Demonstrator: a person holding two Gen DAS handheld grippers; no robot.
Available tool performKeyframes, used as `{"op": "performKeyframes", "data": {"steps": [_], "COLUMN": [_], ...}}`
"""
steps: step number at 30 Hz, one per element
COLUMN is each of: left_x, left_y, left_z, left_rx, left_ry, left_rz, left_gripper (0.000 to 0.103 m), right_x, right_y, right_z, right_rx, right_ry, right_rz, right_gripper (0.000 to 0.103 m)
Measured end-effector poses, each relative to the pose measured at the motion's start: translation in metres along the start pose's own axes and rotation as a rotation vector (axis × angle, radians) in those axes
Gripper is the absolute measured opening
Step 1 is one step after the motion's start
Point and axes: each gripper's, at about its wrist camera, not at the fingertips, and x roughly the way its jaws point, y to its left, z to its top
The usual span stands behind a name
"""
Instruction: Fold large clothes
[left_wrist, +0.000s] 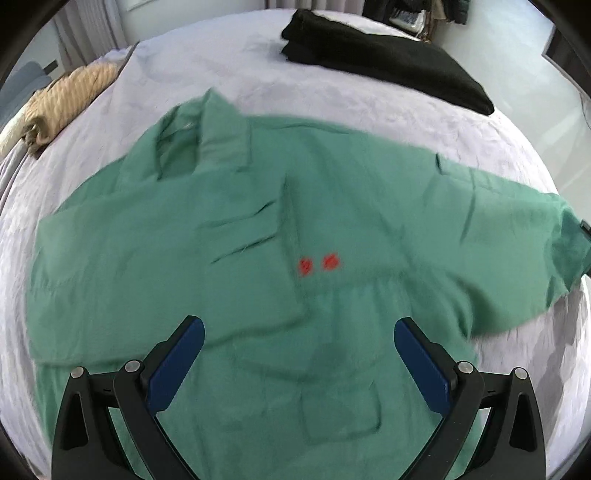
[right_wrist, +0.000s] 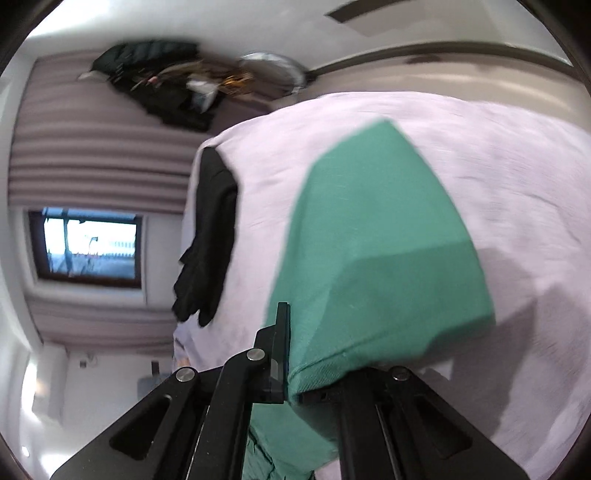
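Shirt (left_wrist: 295, 229) on bed (left_wrist: 258, 85) — dark garment (left_wrist: 388, 62) behind.

One green shirt (left_wrist: 258, 236) is lying spread on one bed (left_wrist: 332, 99), showing two red marks (left_wrist: 317, 264). One black folded garment (left_wrist: 388, 62) and one tan knitted piece (left_wrist: 70, 99) are sitting farther off. Two grippers are working. One window (right_wrist: 88, 245) is showing.

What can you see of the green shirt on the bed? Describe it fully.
The green shirt is a collared garment of plain woven-looking cloth with two small red marks mid-chest. It lies spread and creased on the pale bedsheet. The right gripper is shut on one sleeve end; the left gripper hovers open above the lower front.
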Motion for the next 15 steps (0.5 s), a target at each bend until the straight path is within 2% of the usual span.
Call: {"op": "performKeyframes", "data": {"steps": [1, 3, 6, 10, 15], "left_x": [-0.015, -0.014, -0.021, -0.04, -0.065], "left_y": [-0.015, -0.032, -0.037, 0.005, 0.092], "left_z": [-0.008, -0.012, -0.021, -0.022, -0.017], "left_rx": [0.011, 0.035, 0.032, -0.013, -0.062], "left_ry": [0.0, 0.012, 0.025, -0.003, -0.077], "left_rz": [-0.012, -0.039, -0.063, -0.059, 0.053], "left_gripper": [0.103, 0.103, 0.103, 0.103, 0.103], "right_x": [0.002, 0.006, 0.015, 0.039, 0.095], "right_y": [0.01, 0.033, 0.078, 0.148, 0.222], "right_z": [-0.003, -0.01, -0.03, -0.078, -0.177], "right_rx": [-0.02, -0.071, -0.191, -0.411, -0.665], "right_ry": [0.007, 0.028, 0.076, 0.149, 0.267], "right_rz": [0.008, 0.03, 0.06, 0.082, 0.103], "right_gripper": [0.003, 0.003, 0.003, 0.003, 0.003]}}
